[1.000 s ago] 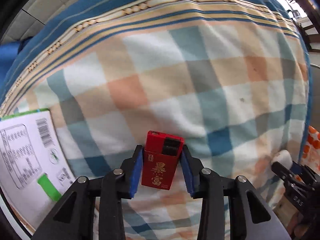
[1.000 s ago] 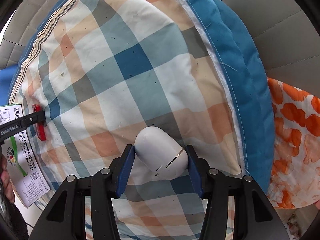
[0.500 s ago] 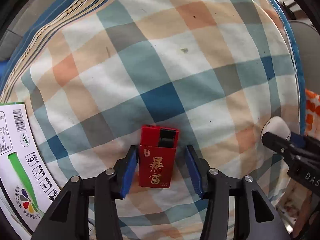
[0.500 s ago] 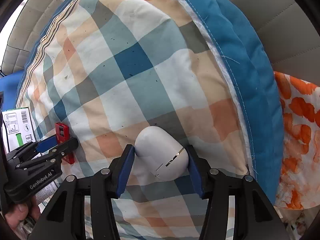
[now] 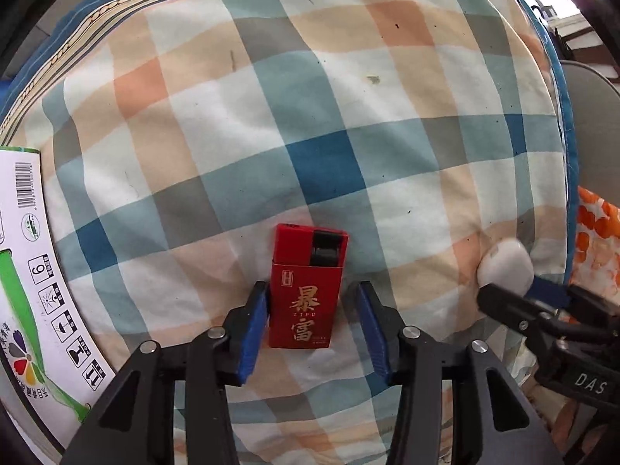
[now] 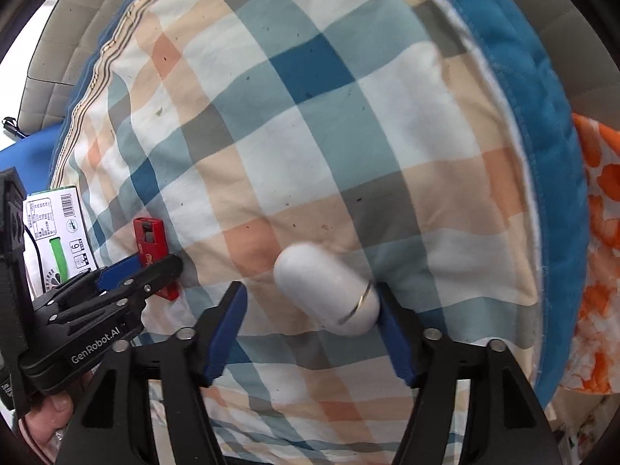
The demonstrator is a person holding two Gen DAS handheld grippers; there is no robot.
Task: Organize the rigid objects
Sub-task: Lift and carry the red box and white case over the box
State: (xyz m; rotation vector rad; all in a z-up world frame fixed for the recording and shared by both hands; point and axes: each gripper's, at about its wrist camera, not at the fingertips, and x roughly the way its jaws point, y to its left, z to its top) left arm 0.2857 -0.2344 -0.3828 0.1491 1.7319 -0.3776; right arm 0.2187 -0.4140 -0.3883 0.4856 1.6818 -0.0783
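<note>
A second ago the left gripper (image 5: 312, 323) pinched the red lighter (image 5: 307, 286) between its blue pads; now the jaws stand parted, the left pad just touching the lighter's side and the right pad clear of it, and the lighter lies flat on the cloth between them. It has also travelled across the checks, from beside the box toward the middle of the cushion. The right gripper (image 6: 310, 323) gripped the white capsule-shaped case (image 6: 327, 288) a second ago; its jaws are opening now, the left pad well clear, the case's ringed end lying against the right pad while it rests on the cloth.

Both things lie on a plaid cushion (image 5: 317, 116) in orange, teal, grey and white, edged with a blue border (image 6: 534, 116) and a striped band. Beside it on the left lies a white and green printed cardboard box (image 5: 35, 271); to the right an orange and white patterned fabric (image 6: 596, 232); beyond, grey upholstery (image 6: 50, 50). A person's fingers (image 6: 50, 414) show under the left gripper in the right wrist view.

Counted: one lighter, one white case, one box, one cushion, two grippers
</note>
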